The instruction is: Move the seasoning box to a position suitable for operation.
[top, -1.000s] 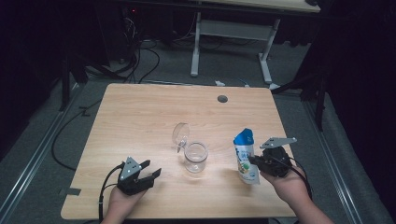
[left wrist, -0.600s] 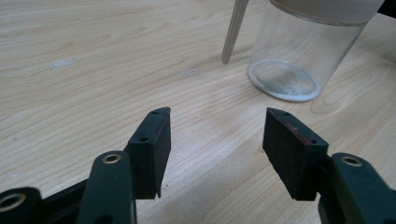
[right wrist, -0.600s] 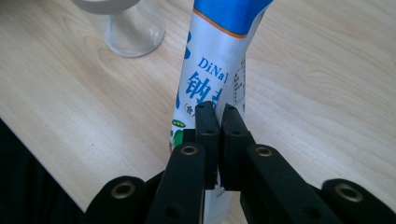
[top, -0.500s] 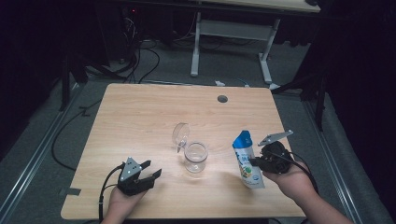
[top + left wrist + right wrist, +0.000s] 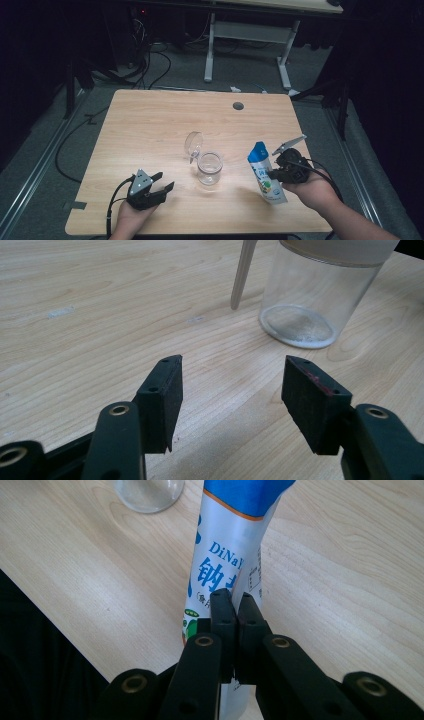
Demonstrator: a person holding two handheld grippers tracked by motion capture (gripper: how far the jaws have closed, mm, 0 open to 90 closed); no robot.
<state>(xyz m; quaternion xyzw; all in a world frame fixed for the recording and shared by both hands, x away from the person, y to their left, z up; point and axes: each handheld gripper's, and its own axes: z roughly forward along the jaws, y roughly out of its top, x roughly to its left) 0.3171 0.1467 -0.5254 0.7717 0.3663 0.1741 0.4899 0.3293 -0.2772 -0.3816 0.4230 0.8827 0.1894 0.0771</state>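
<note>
One wooden table [image 5: 150, 130] carries everything here, its pale top set over a dark floor strewn with cables, with a small round grommet hole [image 5: 238, 106] near its far edge. A white-framed desk [image 5: 250, 30] stands beyond it, well apart.

On the person's right, the blue and white pouch [image 5: 266, 174] is the largest thing in hand. It stands tilted, its blue top leaning toward the middle of the table and its lower end near the front edge. In the right gripper view the pouch [image 5: 235, 545] runs up from between the jaws, showing blue printed lettering on white.

The right gripper [image 5: 274, 175] is clamped on that pouch: its jaws are pressed together with the thin pouch edge pinched between the pads, as the right gripper view [image 5: 232, 600] shows. The person's right hand [image 5: 312, 187] holds it close to the table's front right corner.

The left gripper [image 5: 161, 181] rests low at the front left, held by the left hand [image 5: 131, 216]. Its jaws stand apart with nothing between them; the left gripper view [image 5: 230, 390] shows bare wood in the gap.

Near the table's middle stands a clear glass jar [image 5: 209, 169], upright, between the two grippers and just beside the pouch. Its hinged clear lid [image 5: 193, 145] is swung open and stands on the far left side of the jar. In the left gripper view the jar [image 5: 320, 295] lies ahead of the jaws and to their right.
</note>
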